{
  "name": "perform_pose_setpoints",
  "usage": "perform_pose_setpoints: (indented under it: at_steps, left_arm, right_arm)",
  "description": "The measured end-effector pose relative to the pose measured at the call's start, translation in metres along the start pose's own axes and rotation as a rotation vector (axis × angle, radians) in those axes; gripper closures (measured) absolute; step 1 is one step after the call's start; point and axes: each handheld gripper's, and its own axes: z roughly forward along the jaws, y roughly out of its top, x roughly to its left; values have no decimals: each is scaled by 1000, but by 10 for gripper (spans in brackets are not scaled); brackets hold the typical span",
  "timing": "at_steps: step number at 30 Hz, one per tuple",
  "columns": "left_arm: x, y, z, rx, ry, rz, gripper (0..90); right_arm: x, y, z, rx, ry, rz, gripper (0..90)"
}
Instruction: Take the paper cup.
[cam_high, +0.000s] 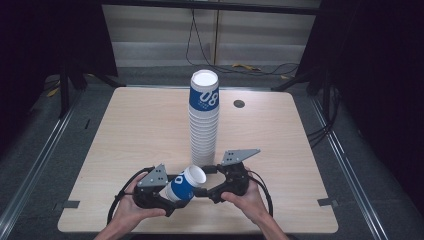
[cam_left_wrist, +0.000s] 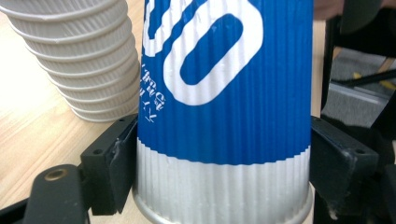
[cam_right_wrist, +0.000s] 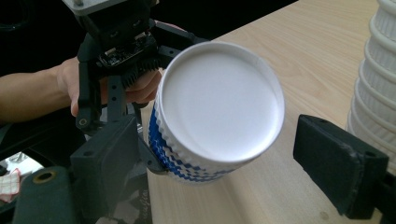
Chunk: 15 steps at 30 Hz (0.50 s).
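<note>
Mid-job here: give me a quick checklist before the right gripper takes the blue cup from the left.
1. Left gripper holds the blue cup: ok, jaws press its sides.
2. Right gripper open enough: ok, jaws stand apart around the cup's white end.
3. Right jaws touching the cup: not ok, there is a gap on one side; the other I cannot tell.
4. Cup stack upright: ok.
5. Held cup clear of the stack: cannot tell, it is very close.
6. Cup undamaged: ok where visible.
</note>
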Motion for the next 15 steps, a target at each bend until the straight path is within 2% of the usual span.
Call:
perform_pose_setpoints:
  at_steps: [3, 6, 9, 10, 13, 15]
  left_arm:
    - [0, 0, 1, 24, 5, -6, 190]
    - [-1, -1, 4, 48, 7, 9, 190]
    - [-1, -1, 4, 56, 13, 11, 191]
    - [0, 1, 5, 62, 29, 9, 191]
    - [1, 2, 7, 65, 25, 4, 190]
    - [2, -1, 7, 92, 35, 18, 190]
  right_arm:
    - [-1, 1, -1, 14, -4, -9, 165]
    - [-1, 2, -1, 43, -1, -22, 154]
    - [-1, 3, -1, 73, -1, -38, 154]
    - [-1, 3, -1, 92, -2, -48, 154]
    - [-2, 3, 1, 109, -1, -53, 154]
    - [-3, 3, 1, 122, -5, -56, 154]
